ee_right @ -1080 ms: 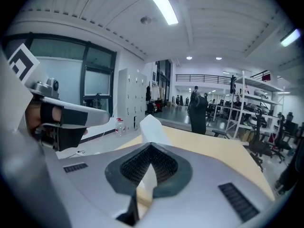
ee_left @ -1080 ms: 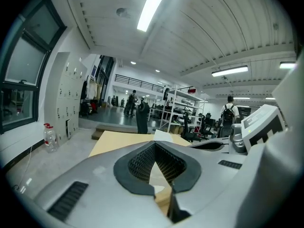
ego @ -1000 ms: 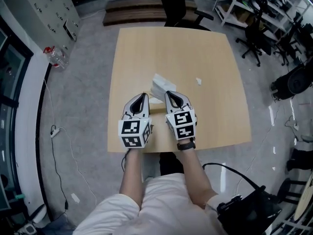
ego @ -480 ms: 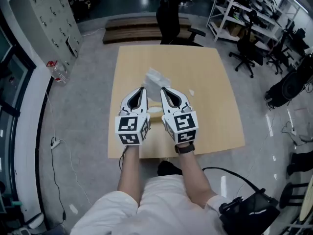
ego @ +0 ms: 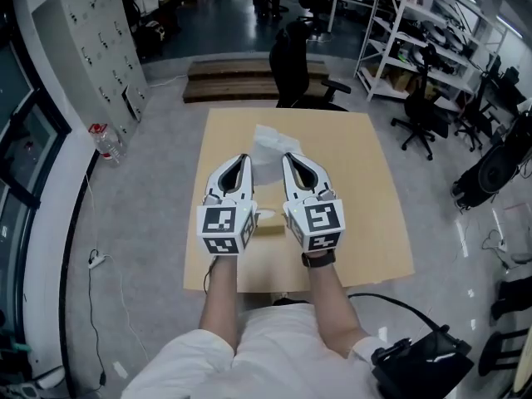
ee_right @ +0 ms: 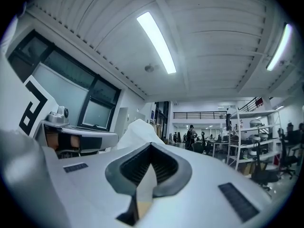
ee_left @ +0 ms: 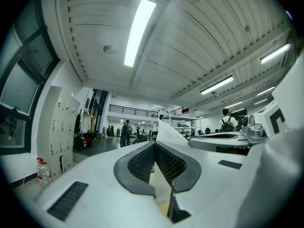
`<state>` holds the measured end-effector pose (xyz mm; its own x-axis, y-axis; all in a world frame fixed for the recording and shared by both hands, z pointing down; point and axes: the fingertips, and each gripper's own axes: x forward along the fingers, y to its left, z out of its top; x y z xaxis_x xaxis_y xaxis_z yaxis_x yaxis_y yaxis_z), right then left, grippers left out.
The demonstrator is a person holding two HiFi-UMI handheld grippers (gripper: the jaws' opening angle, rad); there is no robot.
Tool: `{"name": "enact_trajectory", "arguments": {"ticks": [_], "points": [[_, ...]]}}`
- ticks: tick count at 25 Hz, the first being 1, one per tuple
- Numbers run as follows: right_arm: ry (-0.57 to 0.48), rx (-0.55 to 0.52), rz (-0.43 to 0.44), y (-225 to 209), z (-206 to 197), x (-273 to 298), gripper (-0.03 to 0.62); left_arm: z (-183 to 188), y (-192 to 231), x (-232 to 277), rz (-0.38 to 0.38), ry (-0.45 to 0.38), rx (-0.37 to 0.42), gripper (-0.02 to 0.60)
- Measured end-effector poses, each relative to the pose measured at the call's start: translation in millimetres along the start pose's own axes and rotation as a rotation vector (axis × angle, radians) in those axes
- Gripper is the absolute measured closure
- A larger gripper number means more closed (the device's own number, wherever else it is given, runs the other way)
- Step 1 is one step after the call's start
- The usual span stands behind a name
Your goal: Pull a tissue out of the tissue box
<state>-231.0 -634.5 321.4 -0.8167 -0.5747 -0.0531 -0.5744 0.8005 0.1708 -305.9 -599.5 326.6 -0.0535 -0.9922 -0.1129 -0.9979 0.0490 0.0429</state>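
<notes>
From the head view, the pull looks all but done. The person holds both tools up side by side, and the white tissue [ego: 268, 144] hangs in the air between the tips of the left claw [ego: 243, 158] and the right claw [ego: 288, 156]. It is lifted above the tabletop [ego: 366, 206]. The tissue box [ego: 268, 220] sits on the tabletop, low in the gap between the two tool bodies and near the front edge. I take the tissue to be free of it, though the tools hide the stretch between them. The box top shows a pale oval, probably its slot. Whether another sheet stands up in it, or how full it is, I cannot tell from here.

In the left gripper view, the left claw [ee_left: 154, 144] has its two jaws brought together at the tips. A stiff white peak of tissue [ee_left: 167, 131] rises right from that meeting point, so I judge it pinched there.

In the right gripper view, the right claw [ee_right: 151, 147] is likewise closed tip to tip. The tissue [ee_right: 137, 131] mounds up just past its tip and to the left, so this claw seems to grip another part of the sheet.

What is left, as I see it, is only to carry the sheet off or set it down.
</notes>
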Motion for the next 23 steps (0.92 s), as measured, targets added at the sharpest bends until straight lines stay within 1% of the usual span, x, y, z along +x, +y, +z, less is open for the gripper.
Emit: {"name": "enact_trajectory", "arguments": {"ticks": [7,11,13,17,23], "points": [[-0.032,0.0,0.004,-16.2,6.9,19.3,0.591,4.6,2.1,17.2,-0.001,-0.014,0.014,0.58],[-0.049,-0.007,-0.001,-24.6,7.8,24.9,0.591,8.9,-0.1,24.4,-0.003,-0.023,0.038,0.58],[-0.049,-0.011,0.002,-23.7,7.6,30.9,0.591,11.5,5.2,28.1,0.001,-0.025,0.048,0.58],[-0.051,-0.022,0.004,-30.4,7.3,43.0,0.591,9.7,11.3,43.5,-0.001,-0.024,0.042,0.58],[-0.055,-0.014,-0.004,-45.7,3.9,59.1,0.591,6.3,7.5,62.3,-0.018,-0.016,0.083,0.58]]}}
